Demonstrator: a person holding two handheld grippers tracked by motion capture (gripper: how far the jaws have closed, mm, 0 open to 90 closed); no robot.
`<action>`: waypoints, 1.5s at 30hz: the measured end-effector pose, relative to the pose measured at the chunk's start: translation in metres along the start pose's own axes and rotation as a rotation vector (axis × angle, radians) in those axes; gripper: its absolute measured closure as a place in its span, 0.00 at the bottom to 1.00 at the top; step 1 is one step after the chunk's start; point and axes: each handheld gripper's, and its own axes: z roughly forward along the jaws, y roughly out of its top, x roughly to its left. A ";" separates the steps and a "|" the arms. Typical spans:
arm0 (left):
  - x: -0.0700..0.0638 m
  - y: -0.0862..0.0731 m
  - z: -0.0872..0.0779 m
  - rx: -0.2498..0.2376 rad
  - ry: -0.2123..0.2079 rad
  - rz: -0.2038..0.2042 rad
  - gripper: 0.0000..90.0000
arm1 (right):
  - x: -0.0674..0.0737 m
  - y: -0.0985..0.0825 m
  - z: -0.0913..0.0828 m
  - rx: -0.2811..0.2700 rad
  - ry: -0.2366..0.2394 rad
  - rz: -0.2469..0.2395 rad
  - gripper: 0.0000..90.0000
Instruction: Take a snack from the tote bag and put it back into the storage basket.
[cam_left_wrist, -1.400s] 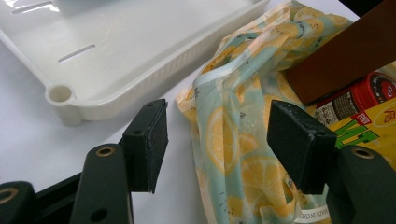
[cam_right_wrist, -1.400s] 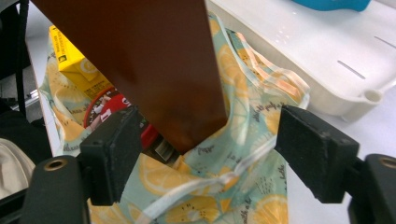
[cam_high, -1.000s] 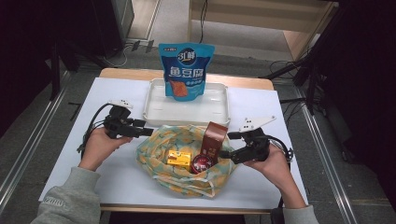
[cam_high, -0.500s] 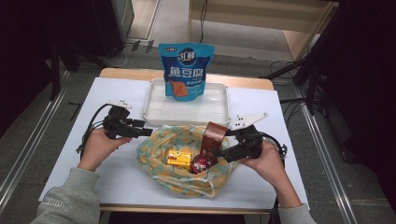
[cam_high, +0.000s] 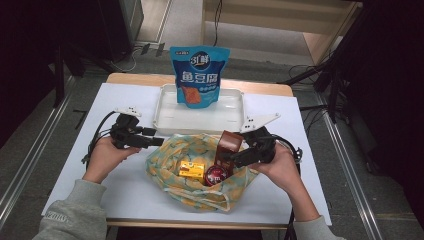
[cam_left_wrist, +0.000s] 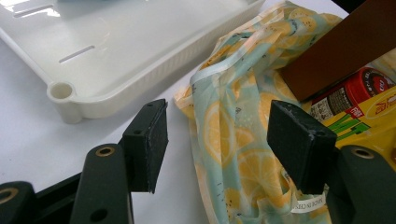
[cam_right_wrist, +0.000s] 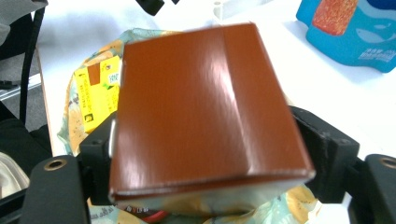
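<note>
A brown box (cam_high: 230, 142) rises from a pale green, lemon-printed bag (cam_high: 172, 152) holding a yellow carton (cam_high: 192, 170).

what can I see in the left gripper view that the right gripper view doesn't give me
Left gripper view: the white tray's corner and slots, the red can's label, and open fingers beside the lemon-print bag.
Right gripper view: the brown box clamped between its fingers, plus the blue snack pouch.
Both: the bag, the brown box and the yellow carton.
</note>
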 end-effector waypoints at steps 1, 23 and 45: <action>0.000 0.000 0.000 0.005 0.000 -0.003 0.43 | 0.000 0.002 0.000 0.000 0.000 -0.003 0.27; 0.003 -0.001 0.001 0.014 -0.007 -0.016 0.42 | -0.003 0.010 -0.002 0.003 -0.012 -0.003 0.48; 0.004 -0.001 0.001 0.014 -0.012 -0.017 0.42 | -0.011 0.020 -0.017 -0.018 -0.009 0.038 0.49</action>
